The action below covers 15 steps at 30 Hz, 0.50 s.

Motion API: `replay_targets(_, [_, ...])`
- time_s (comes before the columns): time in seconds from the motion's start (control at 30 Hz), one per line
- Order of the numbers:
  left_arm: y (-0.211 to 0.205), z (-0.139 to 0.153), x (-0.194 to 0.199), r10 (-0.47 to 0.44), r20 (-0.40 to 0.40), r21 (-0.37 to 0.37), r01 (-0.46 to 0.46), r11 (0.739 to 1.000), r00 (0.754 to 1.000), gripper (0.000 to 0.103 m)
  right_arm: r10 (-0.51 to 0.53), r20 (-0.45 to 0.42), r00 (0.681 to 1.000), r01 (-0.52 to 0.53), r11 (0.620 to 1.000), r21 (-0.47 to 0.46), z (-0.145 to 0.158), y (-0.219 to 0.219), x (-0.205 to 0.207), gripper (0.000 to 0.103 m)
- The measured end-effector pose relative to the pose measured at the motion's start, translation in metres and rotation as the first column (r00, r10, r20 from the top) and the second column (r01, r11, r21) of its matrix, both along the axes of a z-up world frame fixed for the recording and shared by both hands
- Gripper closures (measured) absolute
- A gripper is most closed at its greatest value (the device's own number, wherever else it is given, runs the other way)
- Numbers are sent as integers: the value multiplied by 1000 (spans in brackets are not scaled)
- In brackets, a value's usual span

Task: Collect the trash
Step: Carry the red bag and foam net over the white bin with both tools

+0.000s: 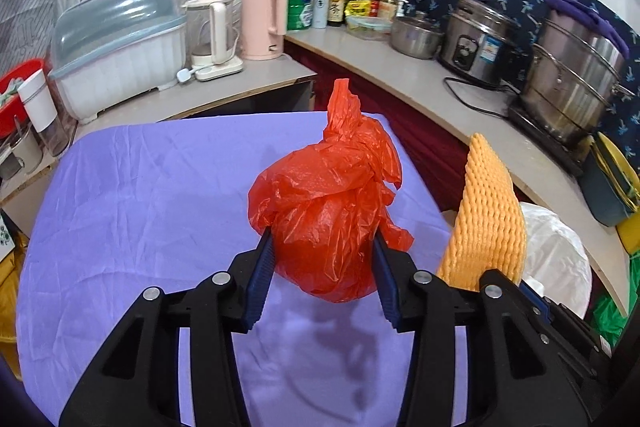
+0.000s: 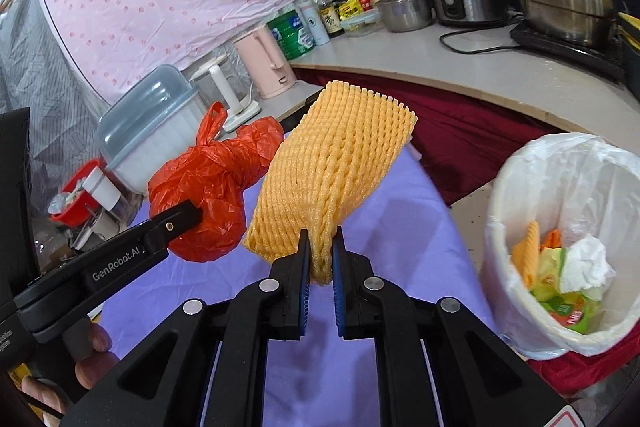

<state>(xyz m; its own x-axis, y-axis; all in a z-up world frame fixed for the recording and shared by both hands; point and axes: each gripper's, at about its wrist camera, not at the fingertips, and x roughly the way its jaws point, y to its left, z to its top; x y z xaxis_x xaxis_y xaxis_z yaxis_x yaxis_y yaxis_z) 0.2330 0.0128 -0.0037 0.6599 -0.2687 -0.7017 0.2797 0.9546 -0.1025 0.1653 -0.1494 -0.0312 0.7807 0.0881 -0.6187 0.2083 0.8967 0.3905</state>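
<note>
Bag (image 1: 328,223) clamped in left gripper (image 1: 324,247), above desk (image 1: 140,187) | net (image 2: 332,163) pinched in right gripper (image 2: 321,251), left of bin (image 2: 560,187) | both likely light, soft, crushable; grip bunched parts.

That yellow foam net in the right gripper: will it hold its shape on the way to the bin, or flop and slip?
The yellow foam net probably stays fairly springy: it stands out above the right gripper without drooping. It looks light, being open mesh. The pinch squeezes it thin at one corner, so it could wobble or pull free if swung fast toward the bin.
</note>
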Motion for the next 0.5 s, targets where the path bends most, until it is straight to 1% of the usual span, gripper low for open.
replay_targets(0.1, [-16,9,-17,-29,10,-1,29,1000,1000,59,-26,14,1000,26,1000,0,7,-16,-18,93])
replay_targets(0.27, [-53,18,-47,-93,25,0,93,996,995,59,-94,26,995,95,995,-7,15,-53,-55,93])
replay_targets(0.5, [-108,16,-80,-190,12,0,190,982,982,59,-195,24,981,195,981,-10,13,-108,-100,93])
